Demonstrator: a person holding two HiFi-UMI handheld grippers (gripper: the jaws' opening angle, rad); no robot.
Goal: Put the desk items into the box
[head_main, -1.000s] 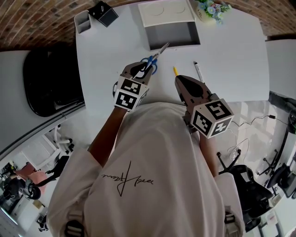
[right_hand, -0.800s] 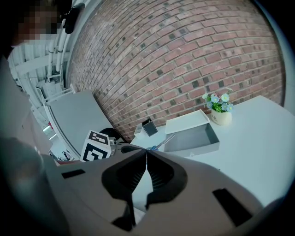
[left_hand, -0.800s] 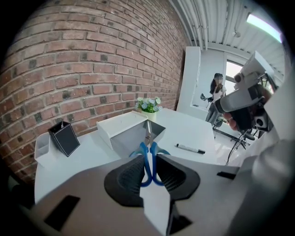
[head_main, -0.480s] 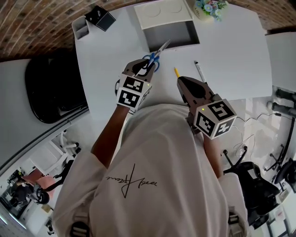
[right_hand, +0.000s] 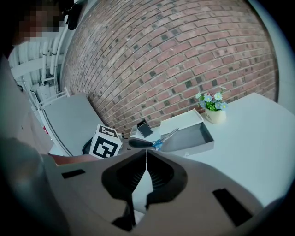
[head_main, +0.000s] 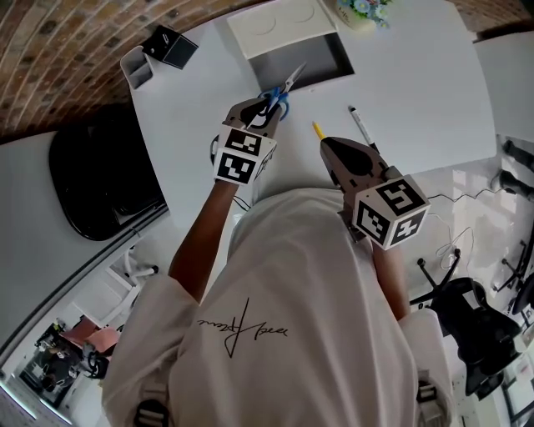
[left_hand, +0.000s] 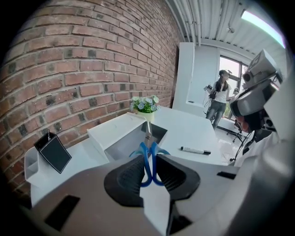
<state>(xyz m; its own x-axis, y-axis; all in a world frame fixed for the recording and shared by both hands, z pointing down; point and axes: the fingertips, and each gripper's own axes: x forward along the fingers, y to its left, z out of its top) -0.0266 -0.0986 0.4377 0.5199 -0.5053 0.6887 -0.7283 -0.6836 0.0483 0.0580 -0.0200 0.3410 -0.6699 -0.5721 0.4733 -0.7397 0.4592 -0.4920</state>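
Observation:
My left gripper (head_main: pixel 259 110) is shut on the handles of blue scissors (head_main: pixel 280 90), which it holds off the desk. Their blades reach over the near rim of the open grey box (head_main: pixel 332 52). In the left gripper view the scissors (left_hand: pixel 148 139) stick out from between the pads toward the box (left_hand: pixel 120 144). My right gripper (head_main: pixel 329 145) hovers shut and empty near the desk's front edge, its jaws (right_hand: pixel 146 156) pressed together. A yellow pencil (head_main: pixel 317 129) and a black marker (head_main: pixel 360 127) lie just ahead of it.
The box's white lid (head_main: pixel 275 23) lies behind the box. A flower pot (head_main: pixel 360 8) stands at the back right. A black stand (head_main: pixel 167 47) and a white cup (head_main: pixel 133 63) sit at the back left corner. A person (left_hand: pixel 220 94) stands far off.
My left gripper has carried the scissors forward toward the box, and the blade tips now overhang its near rim. The right gripper has stayed in place.

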